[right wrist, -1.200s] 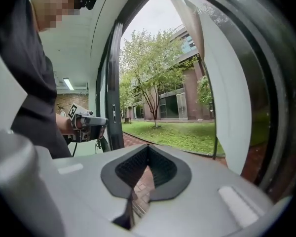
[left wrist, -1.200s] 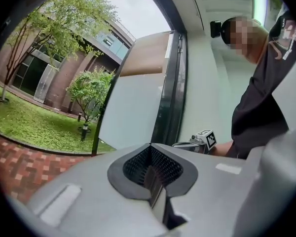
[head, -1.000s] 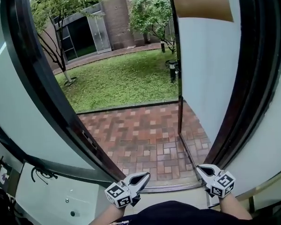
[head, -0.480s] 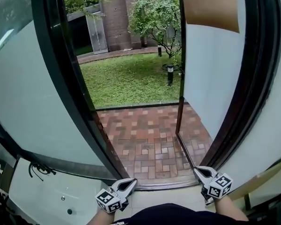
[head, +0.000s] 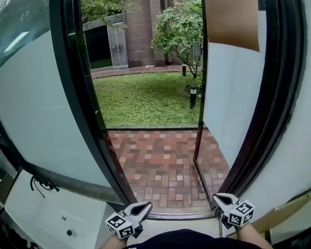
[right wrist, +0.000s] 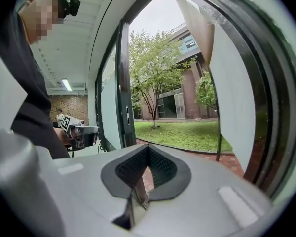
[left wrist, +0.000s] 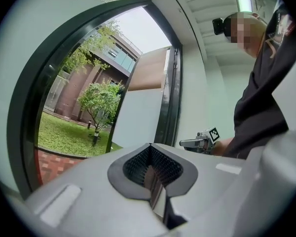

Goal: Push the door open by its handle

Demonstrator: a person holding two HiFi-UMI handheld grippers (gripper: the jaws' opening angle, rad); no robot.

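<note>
Doorway stands open ahead of us. The door (head: 230, 102), a frosted white leaf with a dark edge and a brown sheet (head: 230, 14) across its top, is swung outward on the right, so its lower edge runs away from the threshold strip (head: 181, 215) over the brick paving (head: 160, 165). On the left the opening is bounded by the dark frame (head: 88, 113) of a second frosted panel (head: 36, 118), which leans in across the head view. Between these two edges the passage is free down to the paving, with lawn (head: 145, 100), a tree (head: 181, 25) and a brick building (head: 140, 30) beyond. We cannot make out a handle on the door in any view; in the right gripper view a small lock plate shows on the edge of the left frame. The left gripper (head: 144, 207) sits low at the threshold, near the foot of the left frame, its jaws closed together with nothing between them. The right gripper (head: 221, 198) sits just beside the near bottom corner of the door, jaws likewise pressed together and empty; we cannot tell whether its tips touch the leaf. Both grippers are well apart from each other, one at each side of the opening, and each appears in the other's view beside the person's dark sleeve.
</note>
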